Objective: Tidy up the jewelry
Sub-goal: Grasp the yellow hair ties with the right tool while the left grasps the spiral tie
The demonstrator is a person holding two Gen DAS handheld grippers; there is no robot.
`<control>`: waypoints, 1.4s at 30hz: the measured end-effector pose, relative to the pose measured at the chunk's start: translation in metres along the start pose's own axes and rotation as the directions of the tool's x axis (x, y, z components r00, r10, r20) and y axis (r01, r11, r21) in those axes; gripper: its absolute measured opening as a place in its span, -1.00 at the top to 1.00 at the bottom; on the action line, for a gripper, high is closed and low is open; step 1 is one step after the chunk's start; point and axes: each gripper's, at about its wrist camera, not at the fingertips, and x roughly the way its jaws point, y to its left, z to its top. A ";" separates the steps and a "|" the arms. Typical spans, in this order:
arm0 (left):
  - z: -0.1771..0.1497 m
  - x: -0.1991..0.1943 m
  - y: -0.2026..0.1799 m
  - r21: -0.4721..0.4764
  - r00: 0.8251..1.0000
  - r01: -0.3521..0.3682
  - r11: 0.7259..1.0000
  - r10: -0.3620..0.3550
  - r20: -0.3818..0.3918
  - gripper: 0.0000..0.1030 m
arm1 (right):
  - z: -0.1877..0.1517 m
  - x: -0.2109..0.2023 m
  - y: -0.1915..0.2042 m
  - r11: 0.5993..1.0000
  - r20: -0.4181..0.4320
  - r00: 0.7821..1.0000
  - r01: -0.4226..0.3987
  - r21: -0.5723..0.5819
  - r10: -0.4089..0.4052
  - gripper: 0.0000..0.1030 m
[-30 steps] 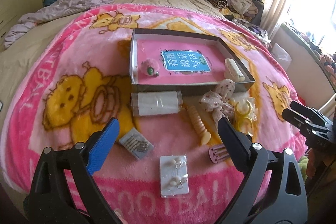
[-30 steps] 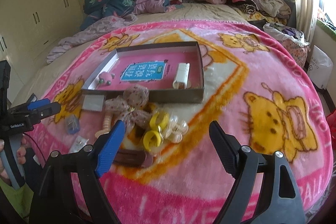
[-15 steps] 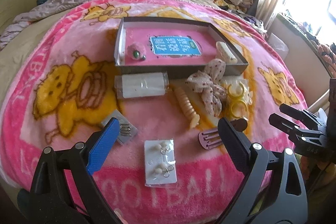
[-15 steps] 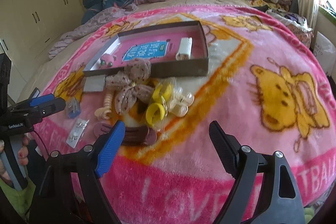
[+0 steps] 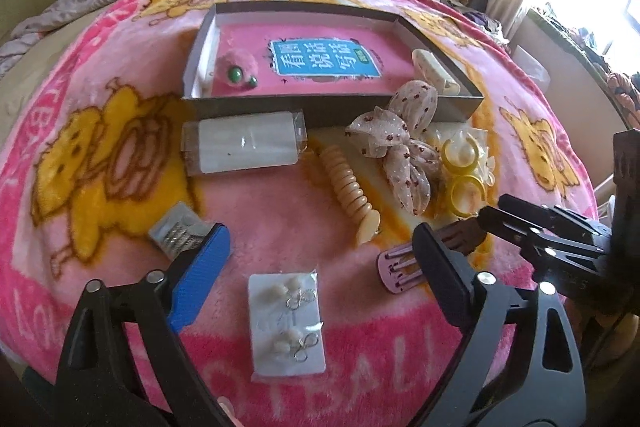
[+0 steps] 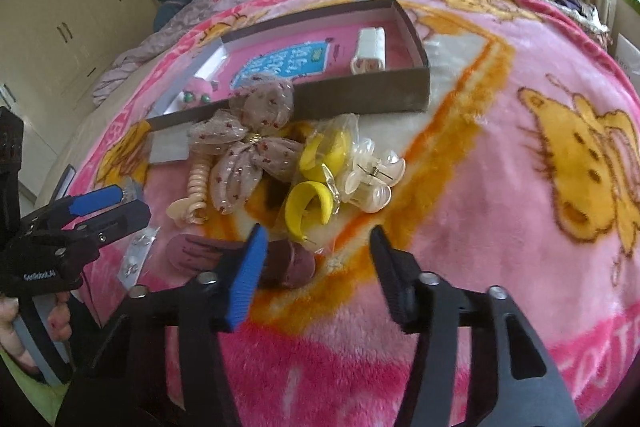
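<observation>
Beyond both my tongs the pink blanket (image 5: 280,219) carries the shallow grey box (image 5: 320,107), which lies well ahead of my left tongs (image 5: 320,267) and ahead and left of my right tongs (image 6: 316,263); it has a pink floor with a blue label, a pink fuzzy piece at its left end and a cream clip at its right. Just in front of its near wall lies the spotted fabric bow (image 6: 248,143), gauzy and beige. Beside the bow, directly ahead of my right tongs, lie two yellow hoops (image 6: 308,211) in clear wrap, touching a clear claw clip (image 6: 372,179). The mauve comb clip (image 6: 240,255) lies partly behind my right blue pad. My right jaws have just been closing; nothing is between them, so they remain released. My left jaws stand wide and released; the white earring card (image 5: 286,319) lies flat between and just below them, bearing two silver pairs.
</observation>
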 end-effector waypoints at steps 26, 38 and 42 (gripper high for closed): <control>0.020 0.052 -0.007 -0.022 0.994 0.047 0.999 -0.049 -0.098 0.67 | 0.020 0.011 -0.010 0.999 0.028 0.999 -0.043 0.005 0.042 0.80; 0.021 0.028 0.001 -0.040 0.996 0.068 0.997 -0.069 -0.047 0.76 | 0.021 -0.015 -0.014 0.999 0.080 0.996 -0.045 0.003 0.044 0.81; 0.023 0.013 0.008 -0.054 0.998 0.067 0.996 -0.068 -0.017 0.76 | 0.024 -0.021 -0.009 0.999 0.089 0.995 -0.051 -0.011 0.052 0.82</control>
